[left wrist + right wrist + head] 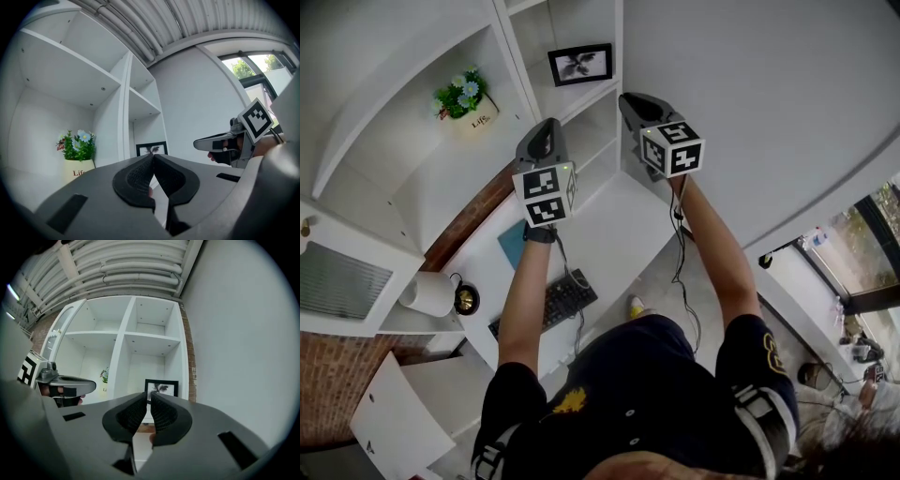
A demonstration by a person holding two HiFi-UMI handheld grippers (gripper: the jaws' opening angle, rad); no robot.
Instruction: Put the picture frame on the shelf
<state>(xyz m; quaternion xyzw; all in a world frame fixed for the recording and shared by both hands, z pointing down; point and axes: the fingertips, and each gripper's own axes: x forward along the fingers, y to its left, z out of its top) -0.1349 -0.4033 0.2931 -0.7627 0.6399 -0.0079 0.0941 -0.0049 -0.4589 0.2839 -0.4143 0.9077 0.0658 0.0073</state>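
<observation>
A white shelf unit (511, 56) fills the upper left of the head view, and the one picture frame (580, 65) stands upright in its right-hand column, top centre, apart from both grippers. Only the head view shows the white desk (609, 225) below, with one black keyboard (558, 300) and one roll of paper (427, 292) at lower left. The left gripper (546, 129) is clenched, its tips meeting on nothing. The right gripper (630, 98) holds nothing, its pads a thin slit apart. Each gripper view shows the other gripper at its edge and the frame just above its own jaws. One flower pot (469, 103), at upper left in the compartment beside the frame's, reads "Life", and the left gripper view shows only "Lif".
</observation>
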